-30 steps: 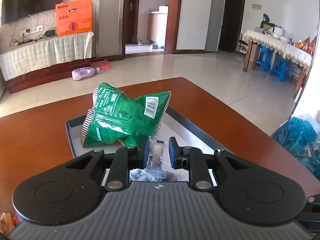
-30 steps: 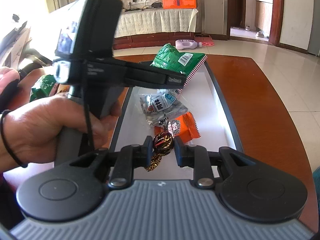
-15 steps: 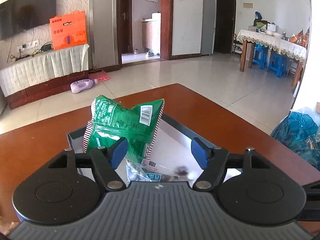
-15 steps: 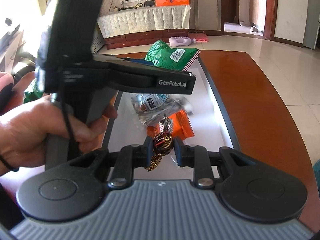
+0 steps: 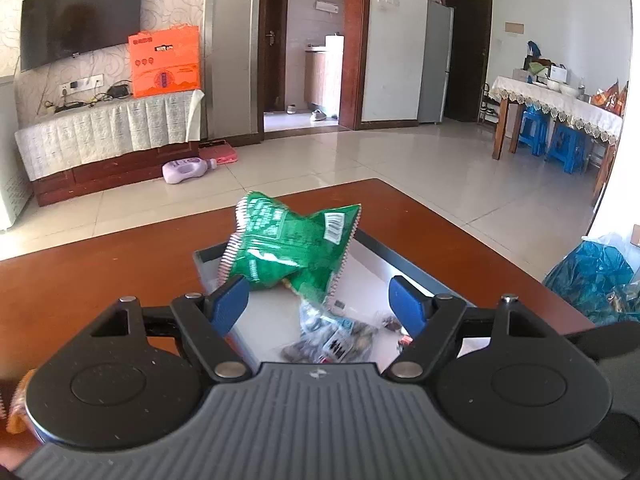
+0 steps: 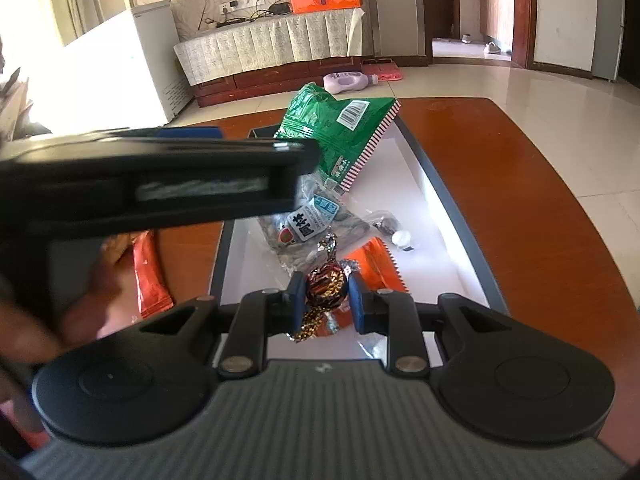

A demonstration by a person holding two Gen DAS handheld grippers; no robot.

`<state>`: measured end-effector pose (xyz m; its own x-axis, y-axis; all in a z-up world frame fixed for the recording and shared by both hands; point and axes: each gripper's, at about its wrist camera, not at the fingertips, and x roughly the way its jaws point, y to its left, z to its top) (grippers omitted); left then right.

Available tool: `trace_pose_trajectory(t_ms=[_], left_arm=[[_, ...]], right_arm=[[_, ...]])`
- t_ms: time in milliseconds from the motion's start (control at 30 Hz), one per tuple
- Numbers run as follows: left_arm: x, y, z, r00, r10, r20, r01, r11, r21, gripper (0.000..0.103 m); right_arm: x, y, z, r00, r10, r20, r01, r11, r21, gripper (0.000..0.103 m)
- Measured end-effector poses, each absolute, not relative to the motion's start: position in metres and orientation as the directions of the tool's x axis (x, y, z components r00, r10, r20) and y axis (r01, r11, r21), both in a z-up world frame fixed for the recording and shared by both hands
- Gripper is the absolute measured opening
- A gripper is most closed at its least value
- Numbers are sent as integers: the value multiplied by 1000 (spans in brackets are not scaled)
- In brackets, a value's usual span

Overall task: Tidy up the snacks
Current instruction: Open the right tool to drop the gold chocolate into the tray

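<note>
Over the tray (image 6: 440, 184) on the tabletop (image 6: 520, 184), the right hand-held gripper (image 6: 326, 294) is clamped on a foil-wrapped candy (image 6: 325, 283); lower it to a bare spot near the orange packet (image 6: 376, 260) before letting go. Compared with a second ago, the left hand-held gripper (image 5: 316, 304) now gapes wide, holding nothing, its clear packet (image 5: 332, 336) lying in the tray below the green bag (image 5: 288, 248)

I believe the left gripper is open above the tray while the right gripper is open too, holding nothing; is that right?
Not quite: the right wrist view shows the right gripper shut on a foil-wrapped candy. The left gripper is indeed open above the tray.
</note>
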<state>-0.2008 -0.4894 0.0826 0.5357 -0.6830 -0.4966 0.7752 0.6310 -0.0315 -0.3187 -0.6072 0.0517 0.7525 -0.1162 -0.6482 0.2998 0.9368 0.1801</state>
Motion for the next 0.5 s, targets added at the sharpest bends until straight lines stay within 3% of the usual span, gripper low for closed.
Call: trace_pose_trajectory(t_ms=[500], left_arm=[[-236,-391,103,588,-636,-500,725,688,-23,81]], right_arm=[[-300,-599,47,737,-143,-661,343,921,182,26]])
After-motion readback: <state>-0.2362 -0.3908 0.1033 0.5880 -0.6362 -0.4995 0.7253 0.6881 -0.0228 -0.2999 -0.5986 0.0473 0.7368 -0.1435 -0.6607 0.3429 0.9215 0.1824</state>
